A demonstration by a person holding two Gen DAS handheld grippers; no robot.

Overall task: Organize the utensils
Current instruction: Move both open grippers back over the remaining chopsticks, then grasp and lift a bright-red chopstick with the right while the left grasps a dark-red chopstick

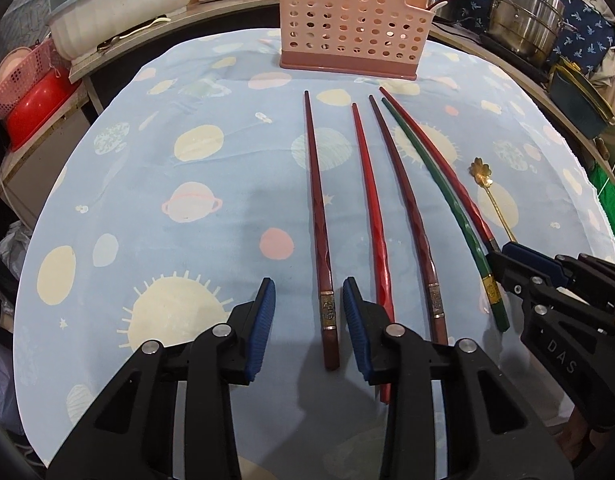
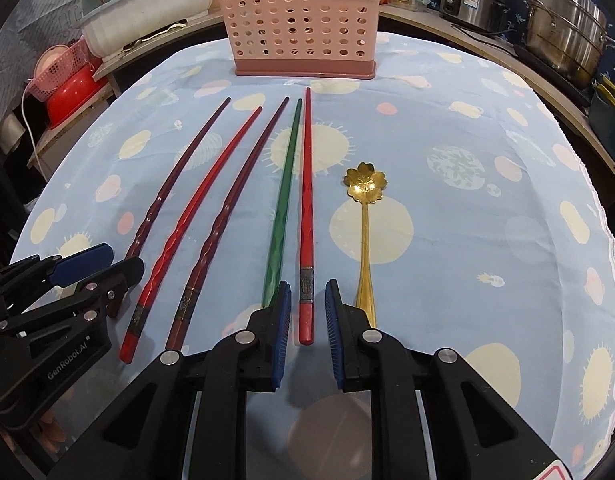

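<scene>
1. Black-framed, blue-padded, both grippers point steeply down at the cloth (image 1: 155, 184), side by side; the left gripper (image 1: 308, 322) sits over the leftmost stick and the right gripper (image 2: 306, 326) over the rightmost one.

2. Counted: five chopsticks, one spoon (image 2: 362, 216), one basket (image 2: 303, 24). Chopsticks are two dark brown, two red, one green.

3. Left jaws stand partly apart, gripping nothing. The first brown stick (image 1: 317, 216) lies between the pads, its banded butt close to the right pad; whether that pad touches it I cannot tell. A clear gap shows on the left side.

4. Just outside the left gripper's right pad lies a red stick (image 1: 369, 216), its butt passing under that finger. Farther right lie the second brown stick (image 1: 407, 216) and the green stick (image 1: 447, 204).

5. Right jaws stand narrowly apart, not clamped. The other red stick (image 2: 306, 216) lies between the pads with small gaps either side, its butt end level with them.

6. The green stick runs under the right gripper's left pad; the gold spoon handle runs under its right finger.

7. Pink basket stands upright on the cloth, well ahead of both jaws, beyond the stick tips.
</scene>
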